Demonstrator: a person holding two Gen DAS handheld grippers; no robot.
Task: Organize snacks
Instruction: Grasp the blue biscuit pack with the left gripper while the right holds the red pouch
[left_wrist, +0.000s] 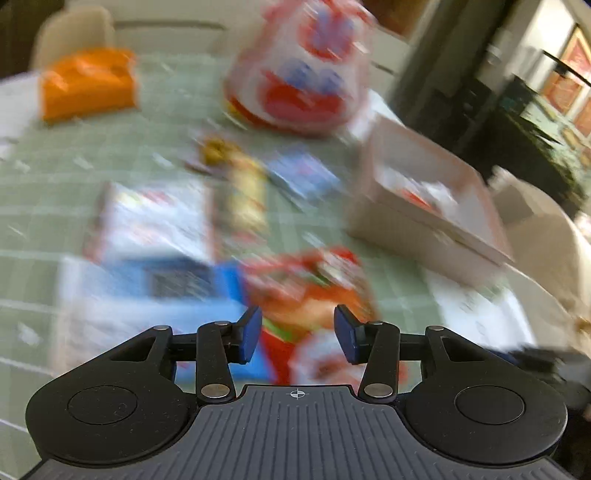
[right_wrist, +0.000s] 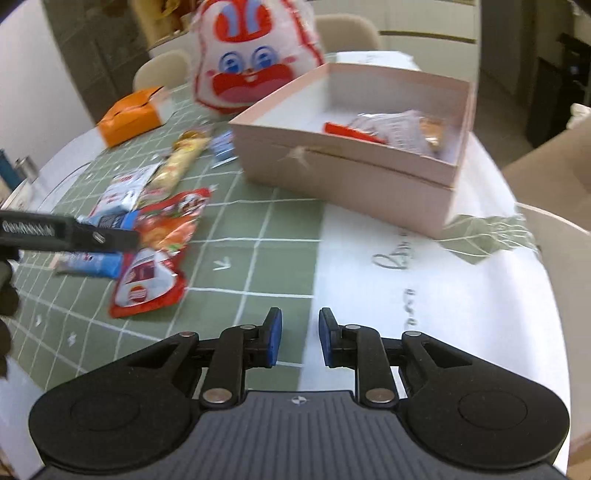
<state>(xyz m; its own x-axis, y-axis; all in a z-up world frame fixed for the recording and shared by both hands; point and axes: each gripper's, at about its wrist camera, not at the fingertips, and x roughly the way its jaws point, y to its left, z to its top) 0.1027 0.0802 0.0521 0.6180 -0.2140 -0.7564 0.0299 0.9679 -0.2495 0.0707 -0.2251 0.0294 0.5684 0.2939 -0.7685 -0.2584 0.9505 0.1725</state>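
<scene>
Several snack packs lie on a green checked mat (right_wrist: 258, 236): a red-and-white pack (right_wrist: 147, 284), an orange-red pack (right_wrist: 170, 221), a blue bar (right_wrist: 92, 264) and a long yellow pack (right_wrist: 181, 158). A pink box (right_wrist: 351, 177) holds a few snacks (right_wrist: 399, 133). My left gripper (left_wrist: 297, 338) is open, hovering just above the orange-red pack (left_wrist: 314, 288); it also shows in the right wrist view (right_wrist: 110, 236). My right gripper (right_wrist: 300, 341) is open and empty over the mat's edge. The left wrist view is blurred.
A large rabbit-face bag (right_wrist: 251, 59) stands behind the box. An orange box (right_wrist: 129, 116) sits at the far left of the mat. A white cloth (right_wrist: 424, 295) covers the round table's right side. Chairs surround the table.
</scene>
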